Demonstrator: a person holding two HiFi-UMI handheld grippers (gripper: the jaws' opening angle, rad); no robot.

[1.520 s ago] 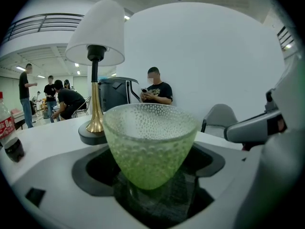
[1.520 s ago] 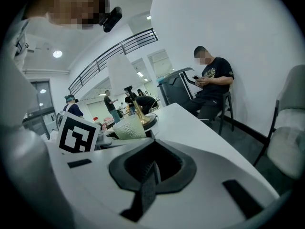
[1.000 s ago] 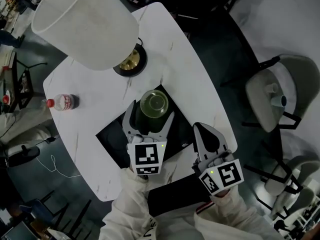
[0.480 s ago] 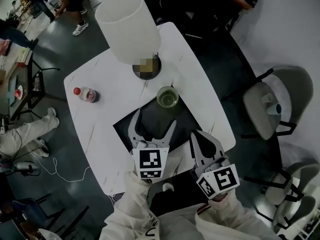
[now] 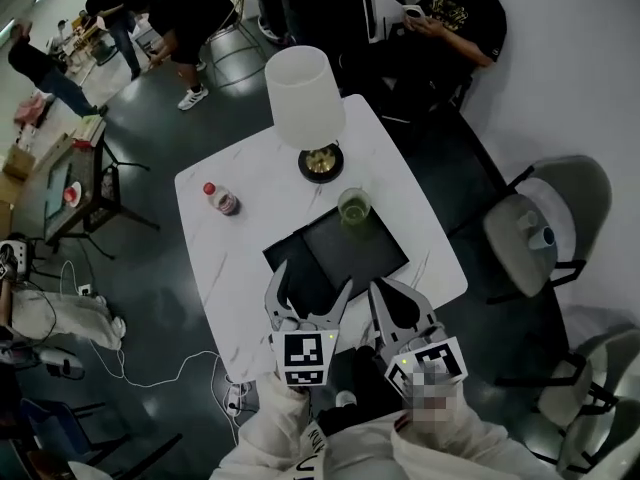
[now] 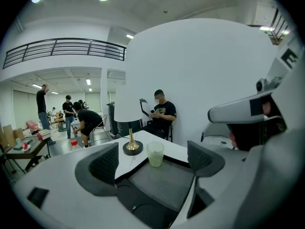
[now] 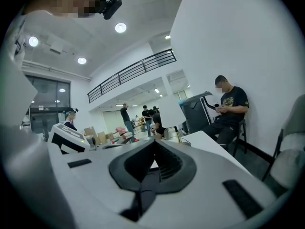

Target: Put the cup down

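A pale green translucent cup (image 5: 354,208) stands upright on the far right corner of a black mat (image 5: 335,258) on the white table (image 5: 245,268). In the left gripper view the cup (image 6: 155,154) stands free, well beyond the jaws. My left gripper (image 5: 312,286) is open and empty, held over the table's near edge, pointing at the mat. From its own camera the left gripper (image 6: 152,162) shows dark pads (image 6: 102,165) spread wide apart. My right gripper (image 5: 390,296), beside it on the right, is shut on nothing. Its jaws (image 7: 152,166) meet in the right gripper view.
A white-shaded lamp (image 5: 305,98) with a brass base stands just behind the cup. A red-capped bottle (image 5: 221,199) lies at the table's left. Grey chairs (image 5: 545,223) stand to the right. A seated person (image 5: 455,18) and several standing people are beyond the table.
The left gripper, whose open jaws stood around the cup a second ago, has drawn back to the table's near edge. The cup stays on the mat. The head camera has risen.
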